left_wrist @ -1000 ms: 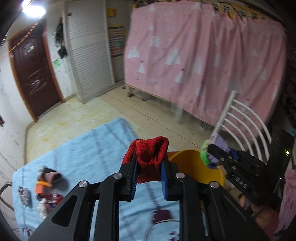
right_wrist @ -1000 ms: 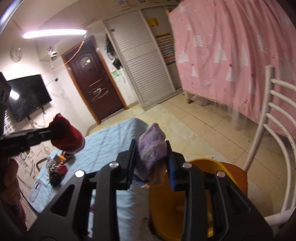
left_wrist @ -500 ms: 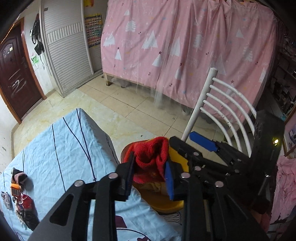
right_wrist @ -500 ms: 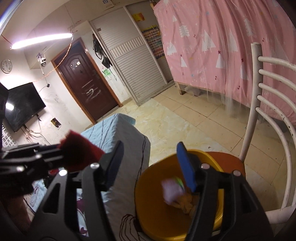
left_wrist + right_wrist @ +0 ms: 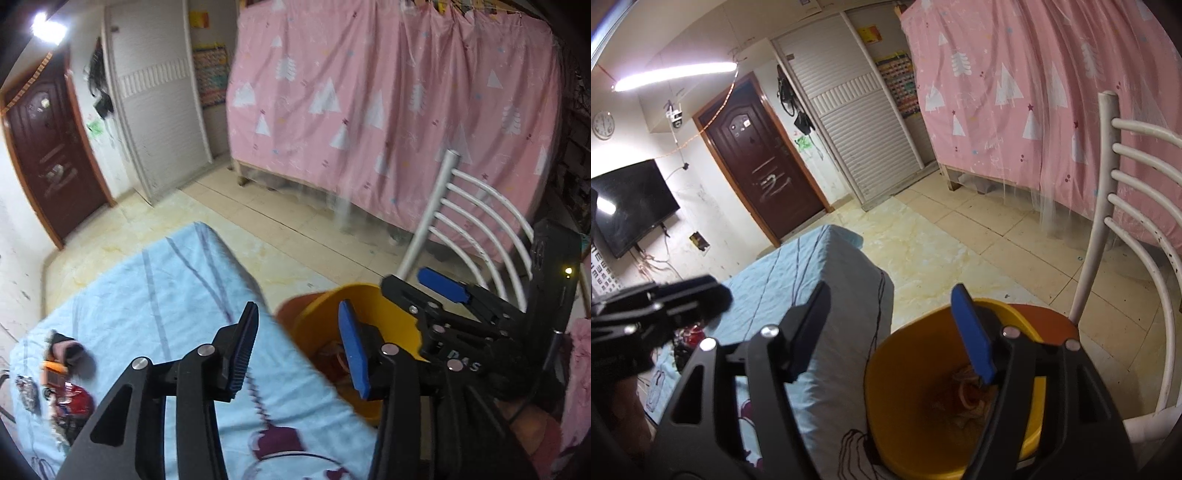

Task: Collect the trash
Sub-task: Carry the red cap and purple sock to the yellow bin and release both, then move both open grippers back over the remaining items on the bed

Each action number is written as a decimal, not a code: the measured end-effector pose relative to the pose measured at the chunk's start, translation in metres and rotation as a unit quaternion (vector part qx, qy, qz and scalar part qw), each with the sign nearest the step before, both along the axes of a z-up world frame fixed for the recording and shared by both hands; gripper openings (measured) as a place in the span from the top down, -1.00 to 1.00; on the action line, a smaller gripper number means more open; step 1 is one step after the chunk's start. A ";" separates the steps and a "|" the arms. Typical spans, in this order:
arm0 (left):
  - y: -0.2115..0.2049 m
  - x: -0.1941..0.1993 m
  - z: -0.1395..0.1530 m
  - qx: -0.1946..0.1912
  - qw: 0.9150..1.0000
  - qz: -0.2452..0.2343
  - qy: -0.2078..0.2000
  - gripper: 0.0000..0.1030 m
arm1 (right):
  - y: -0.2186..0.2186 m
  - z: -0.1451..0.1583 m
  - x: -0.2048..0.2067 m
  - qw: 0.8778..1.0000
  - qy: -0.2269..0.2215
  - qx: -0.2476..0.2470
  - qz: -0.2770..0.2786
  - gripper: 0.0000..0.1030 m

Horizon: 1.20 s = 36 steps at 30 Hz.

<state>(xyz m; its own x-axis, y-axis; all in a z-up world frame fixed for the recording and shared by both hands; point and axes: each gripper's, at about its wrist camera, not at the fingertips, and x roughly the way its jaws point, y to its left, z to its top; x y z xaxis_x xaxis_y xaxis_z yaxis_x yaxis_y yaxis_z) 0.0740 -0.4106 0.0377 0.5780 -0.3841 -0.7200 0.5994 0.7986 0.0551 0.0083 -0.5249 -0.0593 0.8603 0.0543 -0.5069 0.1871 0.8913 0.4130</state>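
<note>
A yellow bin [image 5: 886, 413] stands on a chair beside the table, with reddish and pale trash [image 5: 966, 393] lying at its bottom. My right gripper [image 5: 890, 332] hovers over the bin's rim; its jaws are opening and nothing is between them. My left gripper [image 5: 299, 350] hangs over the table edge next to the yellow bin [image 5: 321, 317], jaws also opening and empty. Each gripper shows in the other's view: the right gripper [image 5: 417, 291] above the bin, the left gripper [image 5: 713, 297] blurred at the left. A small pile of trash [image 5: 62, 387] lies on the table's far left.
The table wears a light blue cloth [image 5: 166, 288] with dark stripes. The bin's chair has an orange seat [image 5: 1052, 325] and a white metal back [image 5: 1108, 192]. A pink curtain [image 5: 406, 110] hangs behind, and tiled floor lies between it and the table.
The left jaws let go of the red cloth and the right jaws let go of the purple wad; both dropped into the bin. Both grippers now stand open and empty.
</note>
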 end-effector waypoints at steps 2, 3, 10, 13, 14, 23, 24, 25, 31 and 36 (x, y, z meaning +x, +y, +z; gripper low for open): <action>0.010 0.002 0.004 0.000 1.000 0.014 -0.019 0.27 | 0.008 0.002 0.005 1.000 0.003 -0.006 0.007 -0.28; 0.016 0.003 0.007 -0.001 0.999 0.023 -0.028 0.27 | 0.011 0.003 0.006 1.000 0.003 -0.008 0.010 -0.29; 0.059 0.013 0.019 -0.020 0.995 0.072 -0.059 0.27 | 0.043 0.016 0.020 0.999 0.004 -0.034 0.038 -0.37; 0.076 0.016 0.023 -0.027 0.993 0.090 -0.072 0.27 | 0.060 0.023 0.027 0.998 0.003 -0.046 0.053 -0.40; 0.081 0.016 0.024 -0.029 0.992 0.094 -0.075 0.27 | 0.067 0.025 0.030 0.997 0.004 -0.050 0.059 -0.41; 0.137 0.023 0.035 -0.056 0.985 0.133 -0.092 0.27 | 0.123 0.039 0.049 0.991 0.006 -0.079 0.108 -0.53; 0.143 0.024 0.037 -0.058 0.984 0.139 -0.096 0.27 | 0.130 0.040 0.051 0.990 0.006 -0.083 0.114 -0.53; 0.149 0.024 0.037 -0.061 0.983 0.145 -0.099 0.27 | 0.138 0.041 0.054 0.989 0.007 -0.087 0.120 -0.53; 0.194 0.028 0.040 -0.066 0.972 0.188 -0.122 0.27 | 0.179 0.047 0.066 0.982 0.012 -0.111 0.155 -0.55; 0.232 0.035 0.039 -0.060 0.965 0.221 -0.131 0.27 | 0.216 0.049 0.078 0.975 0.016 -0.127 0.184 -0.56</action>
<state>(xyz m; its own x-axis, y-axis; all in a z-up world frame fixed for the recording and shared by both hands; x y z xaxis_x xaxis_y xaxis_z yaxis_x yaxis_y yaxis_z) 0.1094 -0.1787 0.0771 0.8603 -0.1295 -0.4931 0.1764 0.9831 0.0496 0.0859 -0.3089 -0.0103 0.7902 0.2254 -0.5699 -0.1549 0.9732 0.1702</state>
